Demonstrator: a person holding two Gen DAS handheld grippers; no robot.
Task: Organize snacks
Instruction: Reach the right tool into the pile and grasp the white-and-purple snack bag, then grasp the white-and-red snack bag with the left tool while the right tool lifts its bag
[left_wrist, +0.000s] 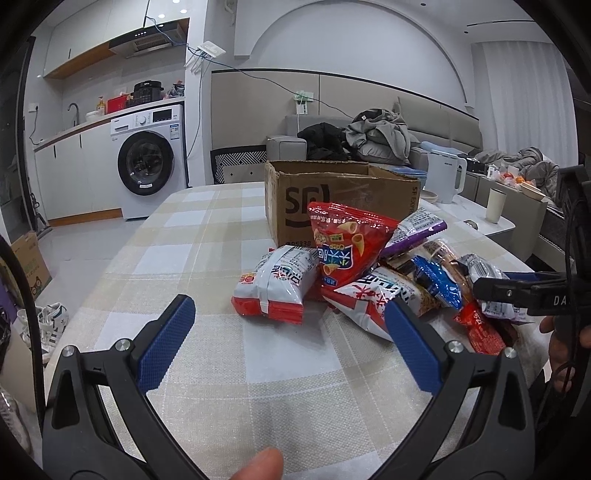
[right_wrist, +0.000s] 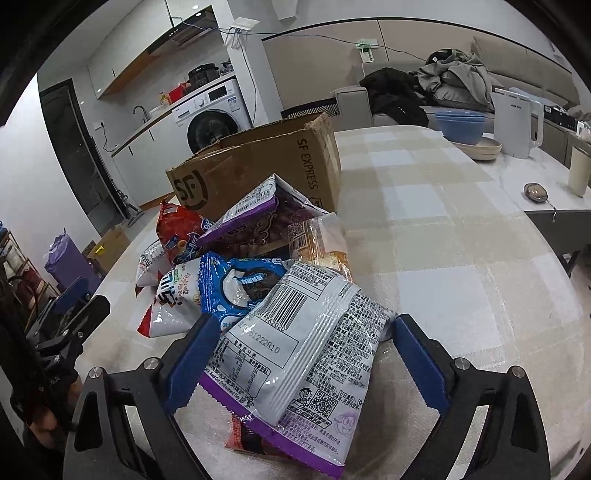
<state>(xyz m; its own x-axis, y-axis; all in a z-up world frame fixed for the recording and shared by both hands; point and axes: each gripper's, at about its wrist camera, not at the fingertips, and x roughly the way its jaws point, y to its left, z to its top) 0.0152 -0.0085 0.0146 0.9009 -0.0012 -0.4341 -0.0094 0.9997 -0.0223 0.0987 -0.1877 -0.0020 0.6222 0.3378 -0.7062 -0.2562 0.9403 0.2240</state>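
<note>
A pile of snack packets lies on the checked tablecloth in front of an open cardboard box (left_wrist: 332, 199) (right_wrist: 258, 166). In it are a red chips bag (left_wrist: 343, 243), a white-and-red packet (left_wrist: 273, 284) and a blue packet (right_wrist: 240, 288). The nearest one, a white-and-purple packet (right_wrist: 306, 343), lies between the wide-spread fingers of my right gripper (right_wrist: 306, 319). The left pad is at its edge and the right pad stands just off it. My left gripper (left_wrist: 288, 302) hangs open over bare cloth, short of the pile, with nothing between its fingers.
A white kettle (right_wrist: 517, 122), blue bowls (right_wrist: 460, 125) and a cup (right_wrist: 578, 173) stand on a second table to the right. A washing machine (left_wrist: 151, 162) and a sofa piled with clothes (left_wrist: 380, 136) are behind. The table's edge drops off at the left.
</note>
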